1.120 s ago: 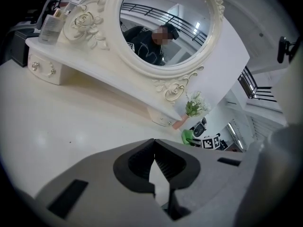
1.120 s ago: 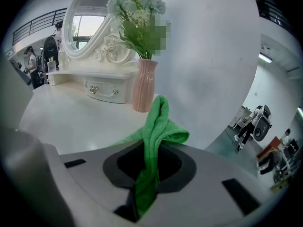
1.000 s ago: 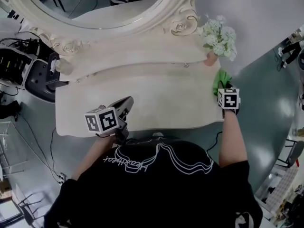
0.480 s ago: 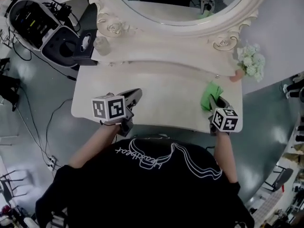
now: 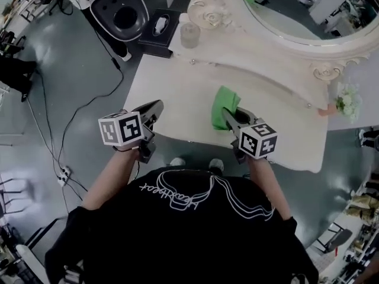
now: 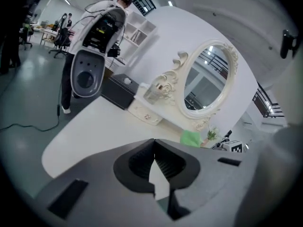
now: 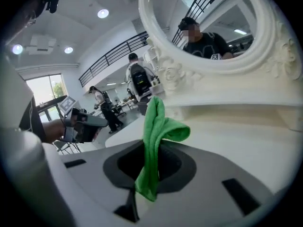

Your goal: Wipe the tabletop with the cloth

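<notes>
Head view, going L to R: a black cable (image 5: 71, 123) snakes over the grey floor at far L. Next comes the L claw (image 5: 155, 106), w/ its marker cube toward the person. Its tip is over the near-L corner of the desk (image 5: 177, 87). Left gripper view shows the L claw (image 6: 153, 143) pressed together at the tips w/ nothing in it. Only pale desk shows thru the small gap lower down.

Up at 12 o'clock from the L claw, at the back of the desk, sit a black box (image 5: 159, 28) & a glass jar (image 5: 189, 35). They are side by side, jar on the R.

Mid desk, near the front edge, is the green cloth (image 5: 225, 104). The R claw (image 5: 234, 116) has one end of it, & the rest of the cloth lies out at 11 o'clock from that claw. Right gripper view shows it best. There the R claw (image 7: 152, 148) is pinching the cloth (image 7: 158, 122), which sticks up btw the two sides & flops over to the R at its top. Can't tell if the cloth is flat on the desk or just above it.

At 1 o'clock from the cloth is a big oval mirror (image 5: 296, 16) w/ a curly white frame. At far R, by the desk's back-R corner, is a small bunch of white flowers (image 5: 346, 102). Both arms come from a person in a black shirt (image 5: 195, 229) at 6 o'clock.
</notes>
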Demonstrator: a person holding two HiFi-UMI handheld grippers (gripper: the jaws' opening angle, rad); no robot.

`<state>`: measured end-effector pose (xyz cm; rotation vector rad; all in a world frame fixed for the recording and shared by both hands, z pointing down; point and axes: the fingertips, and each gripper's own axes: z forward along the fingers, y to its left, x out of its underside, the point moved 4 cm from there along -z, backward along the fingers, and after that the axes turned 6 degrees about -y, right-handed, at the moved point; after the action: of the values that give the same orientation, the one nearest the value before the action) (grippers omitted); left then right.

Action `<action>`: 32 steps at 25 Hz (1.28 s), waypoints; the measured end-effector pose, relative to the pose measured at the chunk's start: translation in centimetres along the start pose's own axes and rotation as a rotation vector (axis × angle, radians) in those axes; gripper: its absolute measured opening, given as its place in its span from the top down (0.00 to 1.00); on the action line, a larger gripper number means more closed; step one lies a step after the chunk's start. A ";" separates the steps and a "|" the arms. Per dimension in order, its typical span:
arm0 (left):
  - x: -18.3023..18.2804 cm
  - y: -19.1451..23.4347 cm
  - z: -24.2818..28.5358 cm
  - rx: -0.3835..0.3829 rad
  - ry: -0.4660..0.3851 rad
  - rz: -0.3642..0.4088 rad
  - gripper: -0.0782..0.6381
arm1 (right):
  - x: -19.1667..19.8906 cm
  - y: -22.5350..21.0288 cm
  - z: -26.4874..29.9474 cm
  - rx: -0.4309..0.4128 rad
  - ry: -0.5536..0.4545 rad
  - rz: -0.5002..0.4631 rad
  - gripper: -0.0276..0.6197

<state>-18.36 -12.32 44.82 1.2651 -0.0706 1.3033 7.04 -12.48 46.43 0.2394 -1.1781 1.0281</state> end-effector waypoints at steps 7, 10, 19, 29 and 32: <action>0.0 7.1 -8.6 -0.083 -0.063 -0.065 0.88 | 0.9 12.5 11.5 -0.202 0.062 -0.012 0.87; 0.0 9.1 -11.2 -0.111 -0.086 -0.086 0.89 | 1.0 15.8 14.8 -0.236 0.081 -0.017 0.88; 1.1 12.8 -15.7 -0.150 -0.120 -0.150 0.89 | 1.9 20.3 22.7 -0.217 0.126 0.016 0.88; 2.1 14.4 -16.6 -0.156 -0.127 -0.193 0.88 | 3.5 20.9 26.6 -0.138 0.203 -0.109 0.88; 2.3 14.4 -16.5 -0.149 -0.130 -0.200 0.88 | 4.0 20.9 26.8 -0.112 0.255 -0.207 0.88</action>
<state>-37.72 -2.61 49.01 1.1955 -0.1277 1.0252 -26.19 -16.01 53.89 0.1339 -0.9544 0.7826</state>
